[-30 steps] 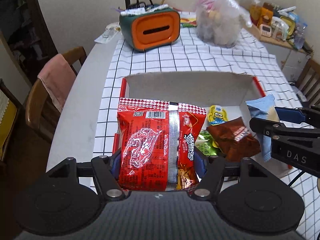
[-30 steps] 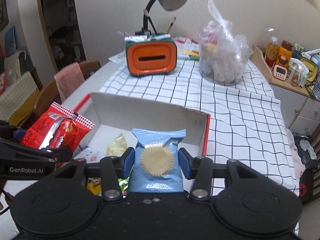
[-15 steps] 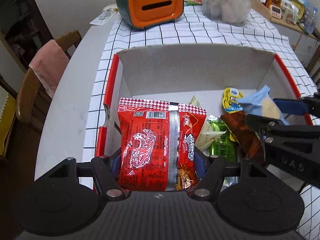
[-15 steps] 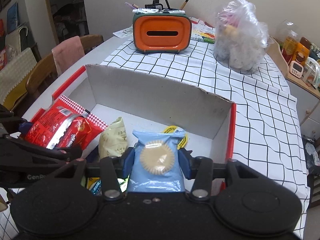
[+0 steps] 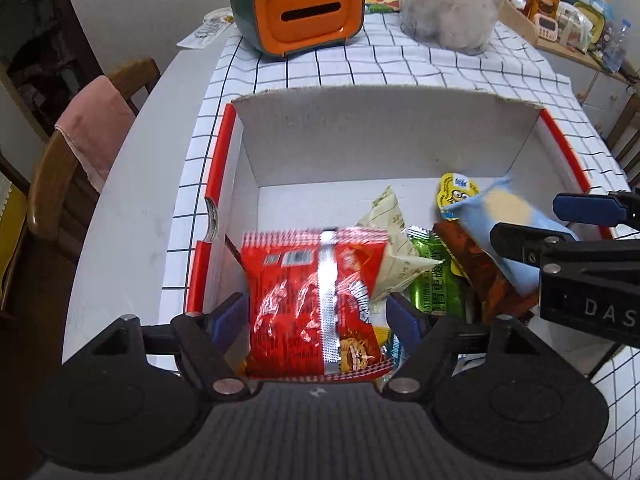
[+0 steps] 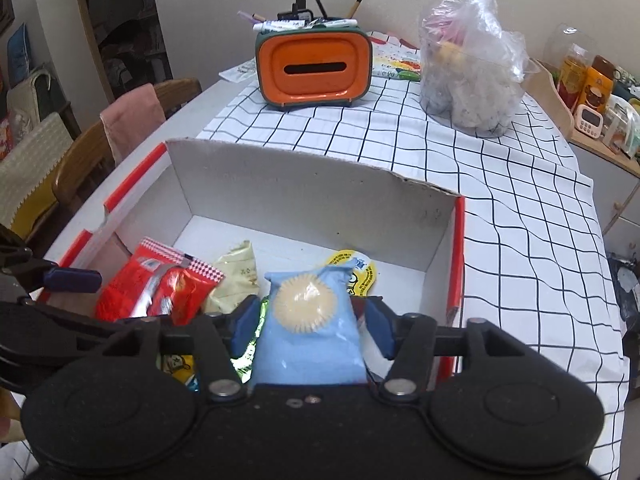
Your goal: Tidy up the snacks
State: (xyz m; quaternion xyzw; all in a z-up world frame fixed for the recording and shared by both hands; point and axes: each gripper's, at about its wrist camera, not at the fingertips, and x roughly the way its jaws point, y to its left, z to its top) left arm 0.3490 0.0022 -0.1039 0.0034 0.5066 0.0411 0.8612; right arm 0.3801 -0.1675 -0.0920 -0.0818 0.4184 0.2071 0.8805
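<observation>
A white cardboard box with red edges [image 5: 360, 148] [image 6: 304, 200] sits on the checked cloth. My left gripper [image 5: 316, 316] has its jaws spread wide; the red snack bag [image 5: 316, 300] [image 6: 160, 288] lies loose between them, inside the box. My right gripper [image 6: 306, 328] [image 5: 560, 220] has opened too; the blue cookie packet [image 6: 310, 328] [image 5: 504, 224] sits between its fingers with gaps on both sides, over the box's right part. Below lie a beige packet [image 5: 394, 248] [image 6: 236, 276], a green packet [image 5: 434, 284], a brown packet [image 5: 480, 280] and a yellow minion packet [image 5: 456, 194] [image 6: 356, 276].
An orange and green tissue box [image 5: 300, 12] [image 6: 314, 68] and a clear plastic bag of snacks [image 5: 448, 4] [image 6: 468, 68] stand at the table's far end. A chair with a pink towel [image 5: 92, 136] [image 6: 132, 120] is at the left. A shelf with jars [image 6: 592, 92] is at the right.
Both grippers moved down over the box and opened. The red bag and the blue packet, gripped before, now sit loose between the spread fingers, the red bag lower in the box.
</observation>
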